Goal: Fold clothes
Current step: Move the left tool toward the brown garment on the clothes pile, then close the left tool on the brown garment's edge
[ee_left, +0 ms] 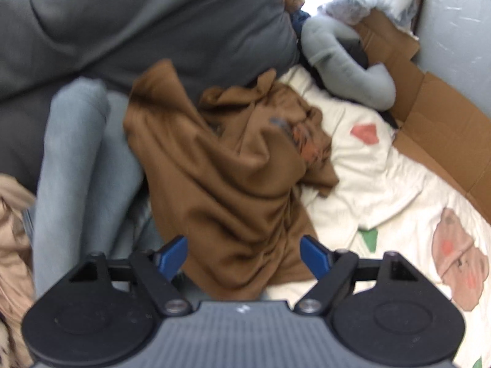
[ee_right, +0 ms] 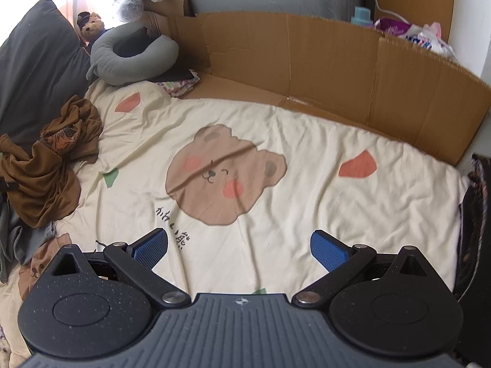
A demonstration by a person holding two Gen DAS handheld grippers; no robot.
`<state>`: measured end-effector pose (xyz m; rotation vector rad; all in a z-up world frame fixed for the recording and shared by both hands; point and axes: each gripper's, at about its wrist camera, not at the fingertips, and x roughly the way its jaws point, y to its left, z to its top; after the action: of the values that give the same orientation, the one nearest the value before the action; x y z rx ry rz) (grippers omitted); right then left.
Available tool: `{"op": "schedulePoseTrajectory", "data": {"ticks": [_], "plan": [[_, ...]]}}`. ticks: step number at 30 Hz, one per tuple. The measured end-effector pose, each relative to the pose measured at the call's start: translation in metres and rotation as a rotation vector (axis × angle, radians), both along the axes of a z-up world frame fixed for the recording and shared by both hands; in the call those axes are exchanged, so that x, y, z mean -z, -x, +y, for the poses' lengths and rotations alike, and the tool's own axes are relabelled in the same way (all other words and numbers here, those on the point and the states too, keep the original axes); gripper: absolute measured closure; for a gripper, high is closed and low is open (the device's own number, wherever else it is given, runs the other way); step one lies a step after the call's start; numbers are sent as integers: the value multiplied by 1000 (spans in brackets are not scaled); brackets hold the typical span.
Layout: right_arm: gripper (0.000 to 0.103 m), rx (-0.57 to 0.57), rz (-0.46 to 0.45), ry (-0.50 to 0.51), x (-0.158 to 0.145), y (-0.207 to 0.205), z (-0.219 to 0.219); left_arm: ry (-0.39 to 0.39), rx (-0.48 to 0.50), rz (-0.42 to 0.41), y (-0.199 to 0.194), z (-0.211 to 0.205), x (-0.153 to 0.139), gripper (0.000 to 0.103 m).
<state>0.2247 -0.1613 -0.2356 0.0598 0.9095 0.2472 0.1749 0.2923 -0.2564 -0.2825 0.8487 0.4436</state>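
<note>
Left gripper is hovering over the near edge of the crumpled brown garment, jaws spread wide, blue pads either side of the cloth but gripping nothing; can't tell if the pads are touching the fabric. The garment is lying bunched up at the left end of the cream bear-print bedsheet, printed patch facing up near its far right part. Light-blue jeans are lying just left of it, partly under its edge. A dark grey pillow is sitting behind both, and beige fabric is showing at the near left. A grey neck pillow is resting at the far right, beside cardboard.

Right gripper is hanging over the open middle of the bedsheet, jaws also wide apart, holding nothing. In this view the brown garment is sitting well off to the left, against the dark grey pillow. The neck pillow is lying at the far left with a small teddy bear behind it. Cardboard is standing along the far side of the bed.
</note>
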Motion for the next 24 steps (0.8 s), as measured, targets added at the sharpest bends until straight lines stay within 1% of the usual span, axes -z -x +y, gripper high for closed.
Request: {"op": "schedulePoseTrajectory", "data": {"ticks": [3,6,8,12,13,17,19,24], "plan": [[1,-10,11,-5,9,2,3,28,0,-5,6,-8,16,22],[1,-20,15,-2,14,5,6,26,28,-21,4,-21,26,23],[1,-16,15,4,17,5,6,18,54,-32,-1,-30,31,31],[1,-5,10,3,21,7,4,19,122,-54,-19,-45,41,38],[1,-3,9,1,23,7,4,18,142,-58,-24,-49,44,41],[1,-5,12,-6,31,10,5,-2,202,-54,-47,-59,63,49],[1,-11,16,-7,34,11,7,4,198,-37,-55,-59,74,53],[1,-19,19,-8,37,13,9,-9,173,-18,-66,-54,89,55]]}}
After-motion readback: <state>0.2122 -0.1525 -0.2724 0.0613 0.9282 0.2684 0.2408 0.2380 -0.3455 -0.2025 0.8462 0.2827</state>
